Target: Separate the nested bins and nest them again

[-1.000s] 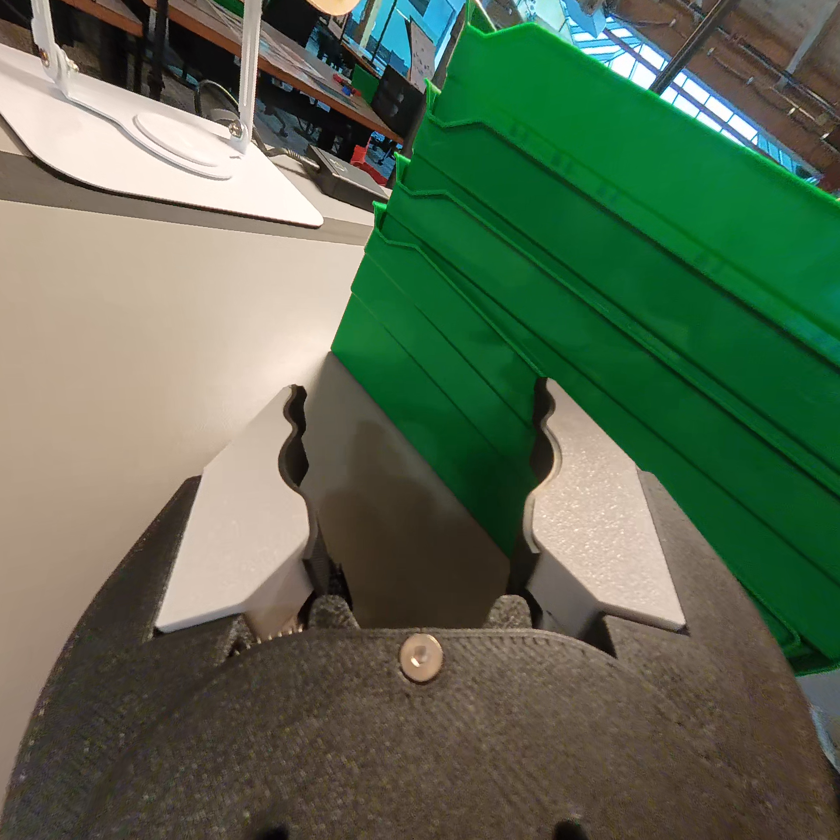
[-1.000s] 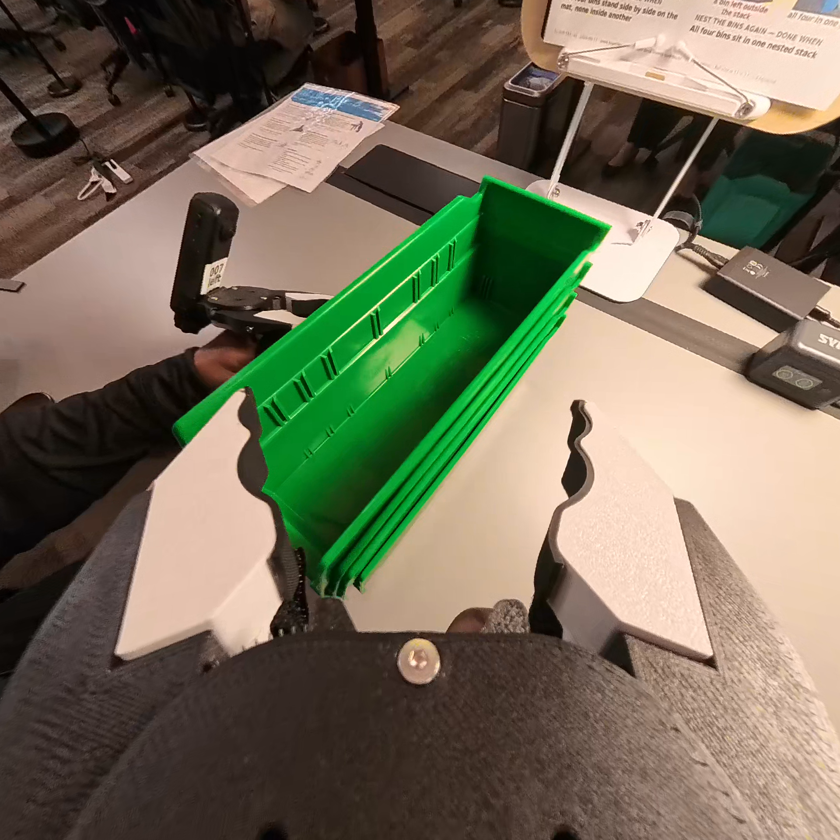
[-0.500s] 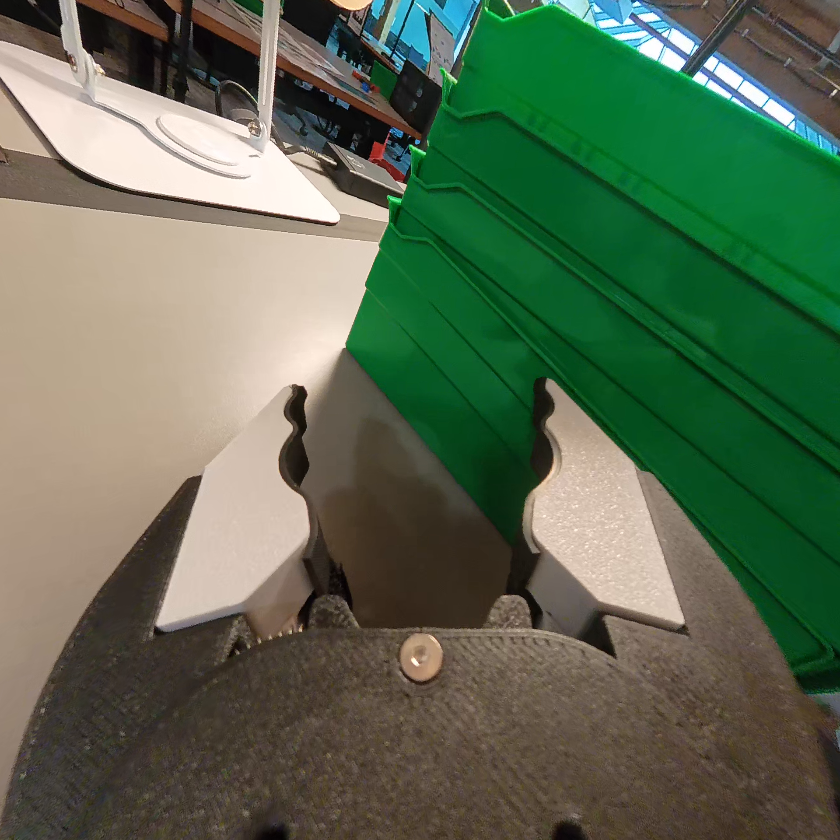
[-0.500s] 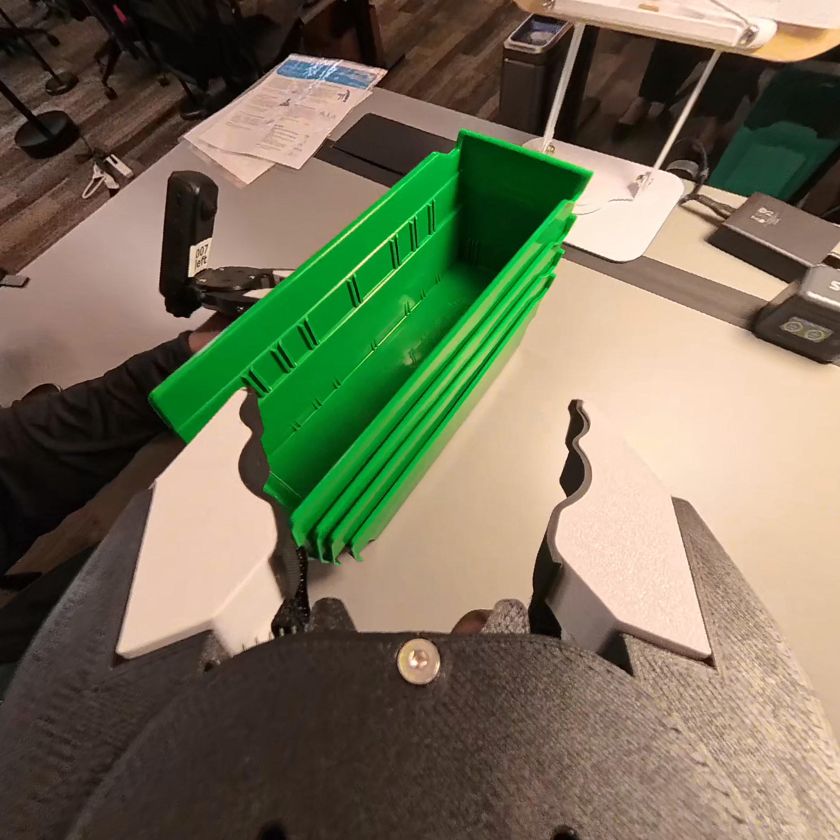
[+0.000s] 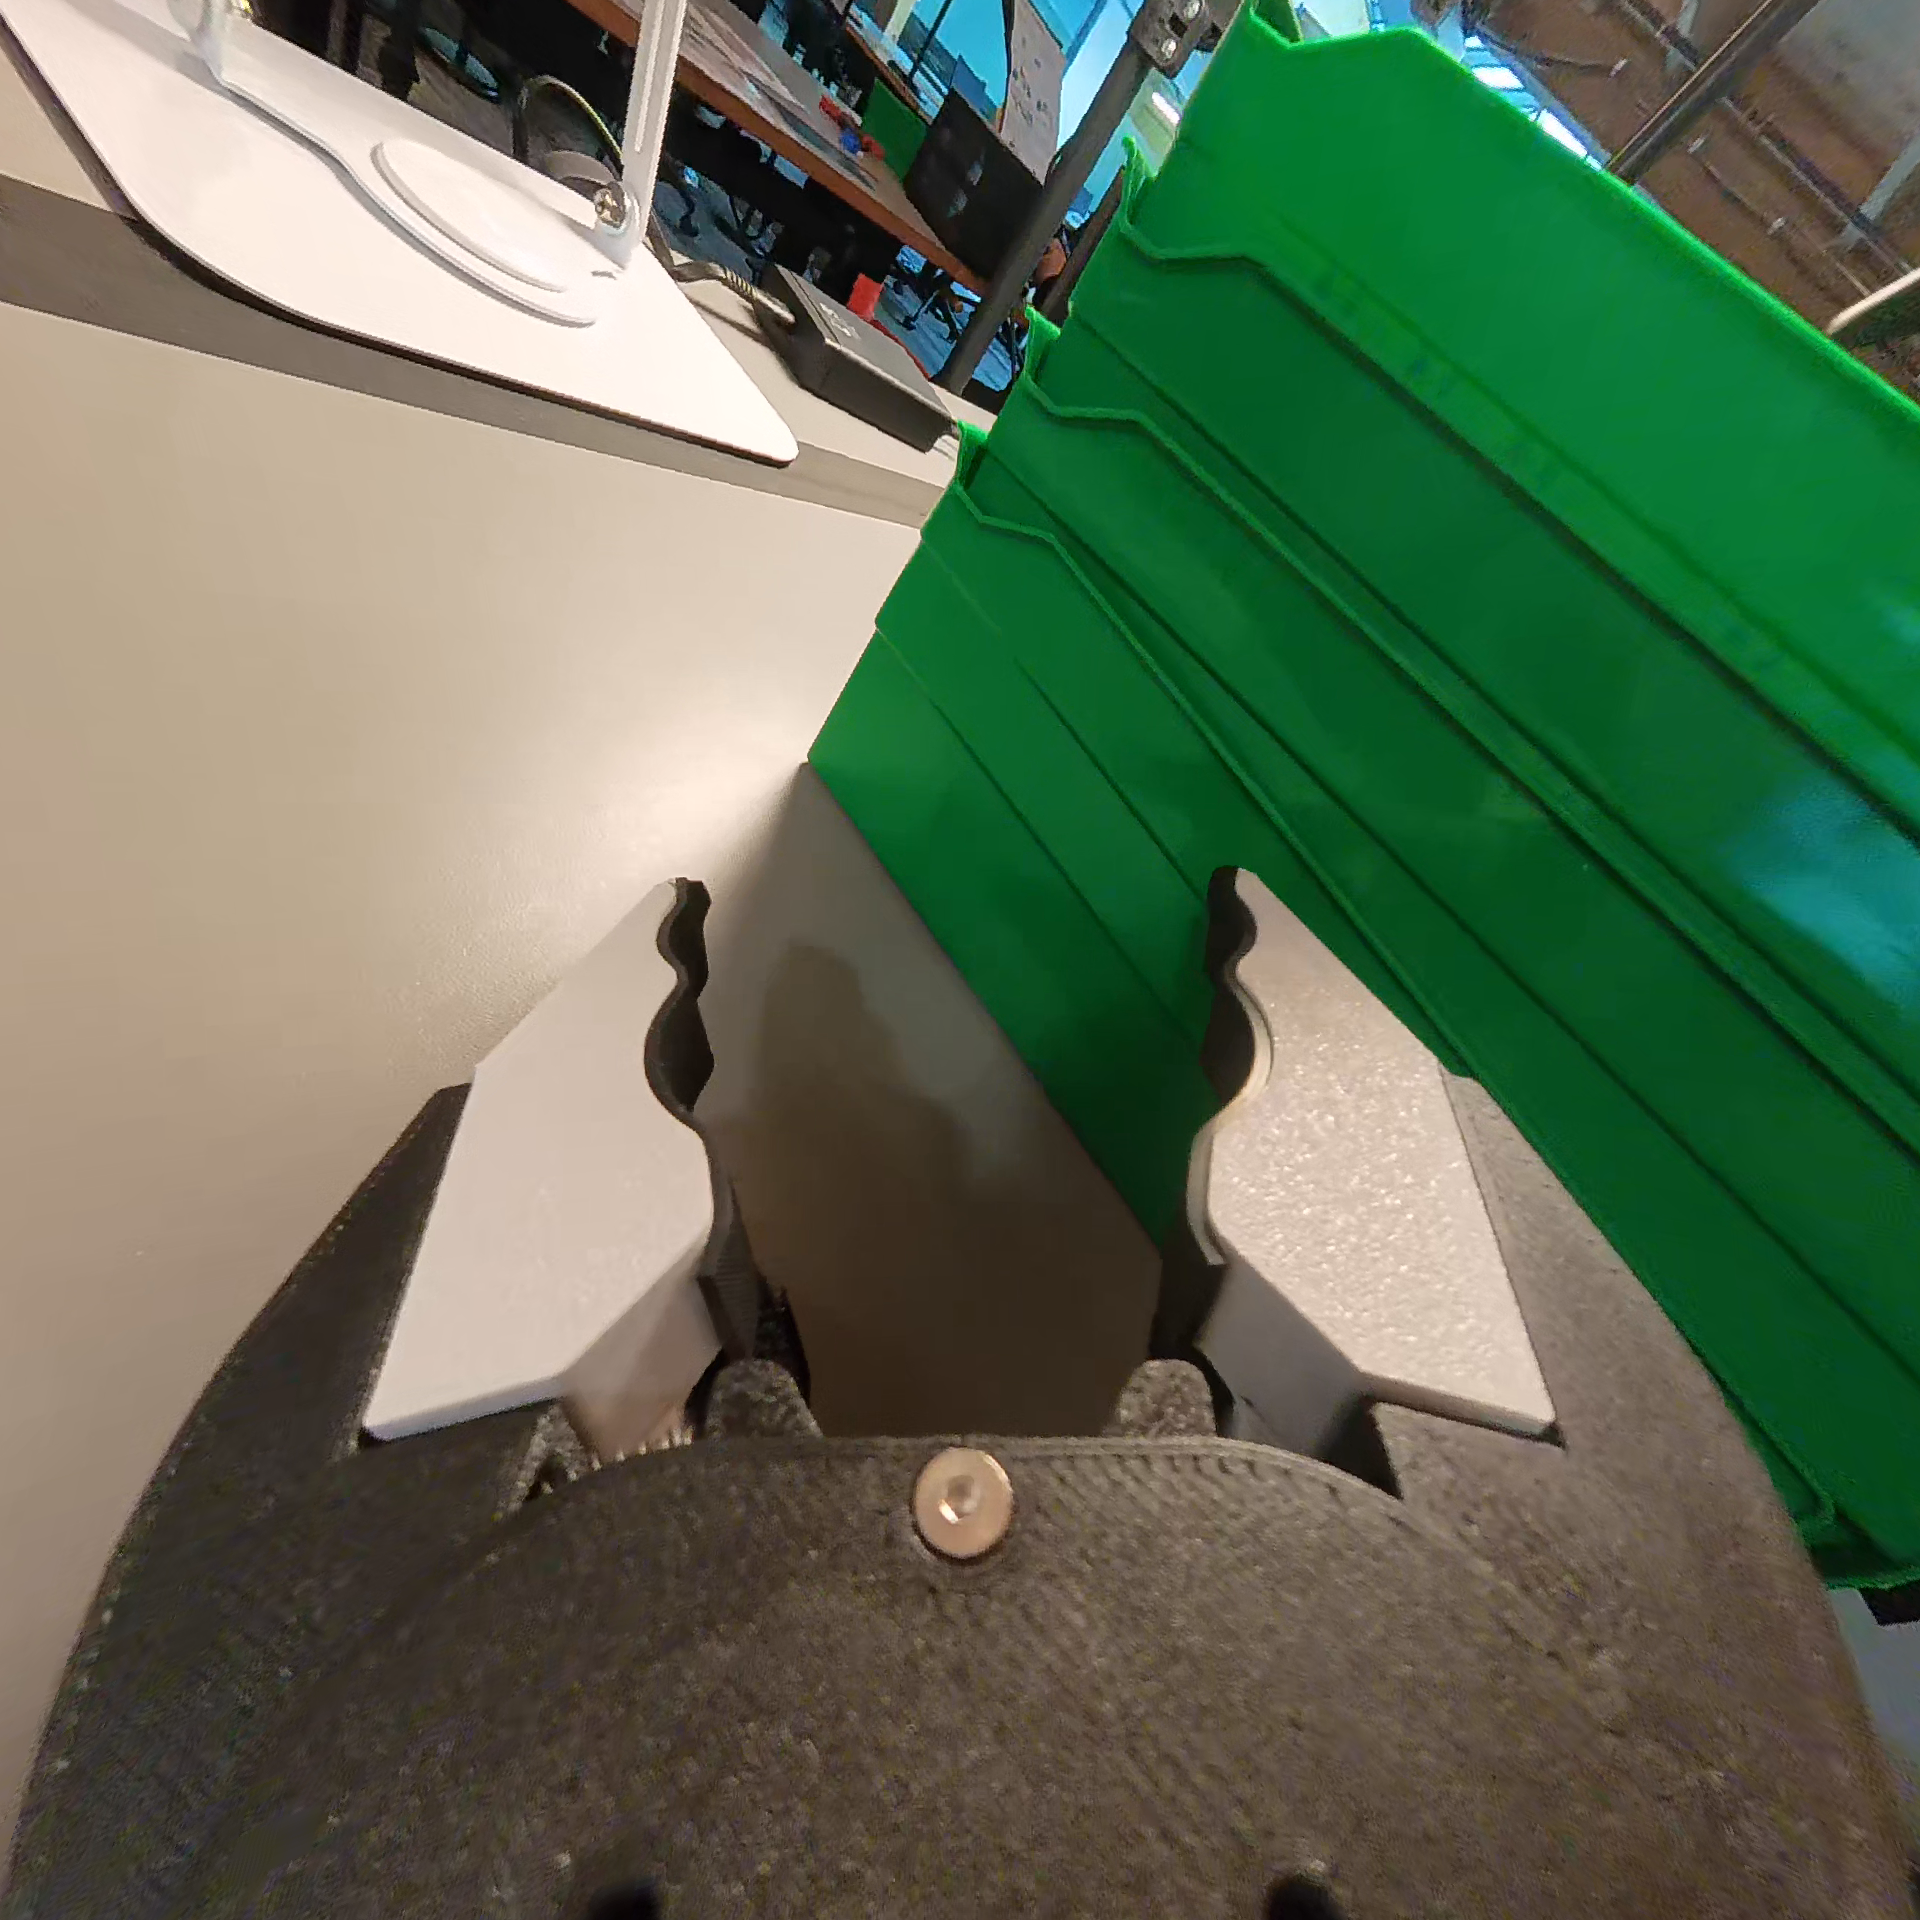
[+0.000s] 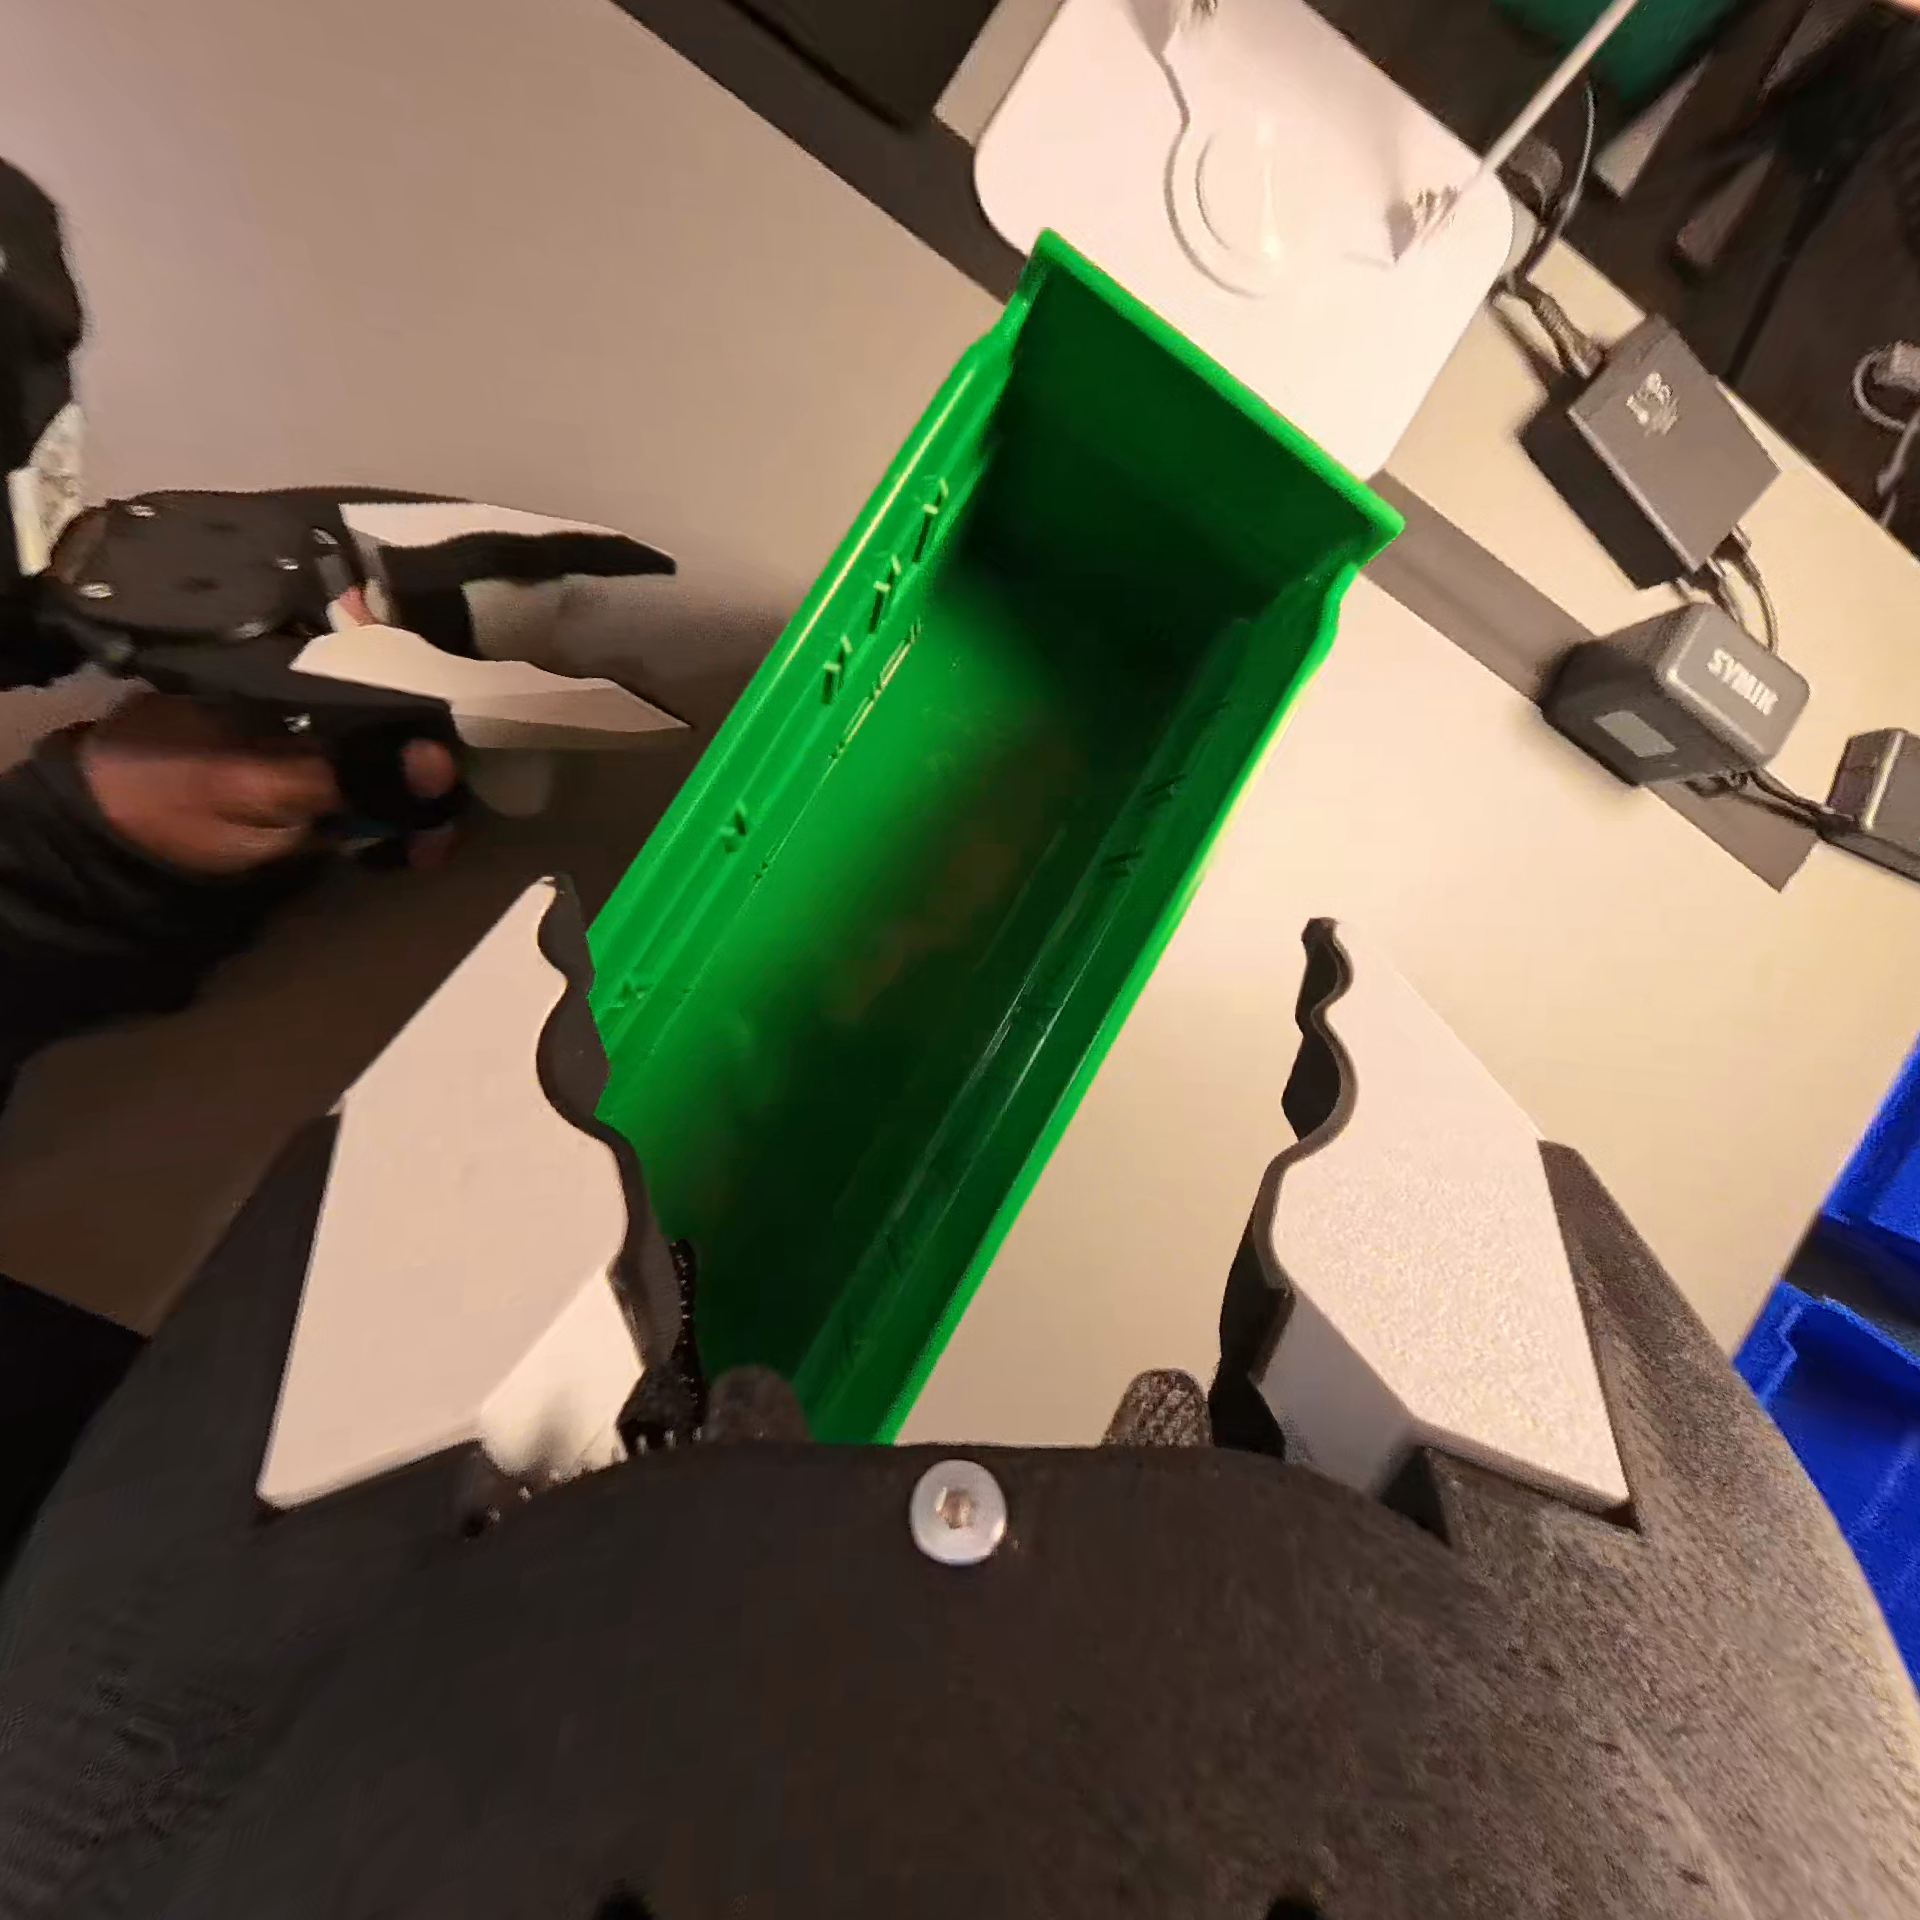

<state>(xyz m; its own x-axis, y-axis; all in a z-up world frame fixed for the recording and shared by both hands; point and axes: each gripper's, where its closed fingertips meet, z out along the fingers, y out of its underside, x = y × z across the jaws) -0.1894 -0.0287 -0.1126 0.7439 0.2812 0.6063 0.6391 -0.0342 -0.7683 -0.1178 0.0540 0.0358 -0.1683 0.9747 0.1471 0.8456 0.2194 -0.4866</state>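
Observation:
A stack of nested green bins [image 6: 935, 831] stands on the grey table [image 6: 1455, 1039]. I look down into the top bin in the right wrist view. My right gripper [image 6: 935, 909] is open wide above the stack's near end. The bin sits between its fingers, the left finger [image 6: 468, 1143] at the bin's left wall and the right finger well apart from it. My left gripper [image 5: 956, 888] is open and empty, low on the table beside the stack's long side [image 5: 1455, 623]. It also shows in the right wrist view [image 6: 673, 644], held in a hand, left of the stack.
A white stand base [image 6: 1247, 208] lies behind the stack and also shows in the left wrist view [image 5: 416, 239]. Black power boxes with cables [image 6: 1662, 468] [image 6: 1683, 696] lie at the back right. A blue bin [image 6: 1860, 1299] is at the right edge.
My right gripper has moved forward and tipped down over the stack, so the near end now lies between its open fingers. My left gripper stays open beside the stack's side.

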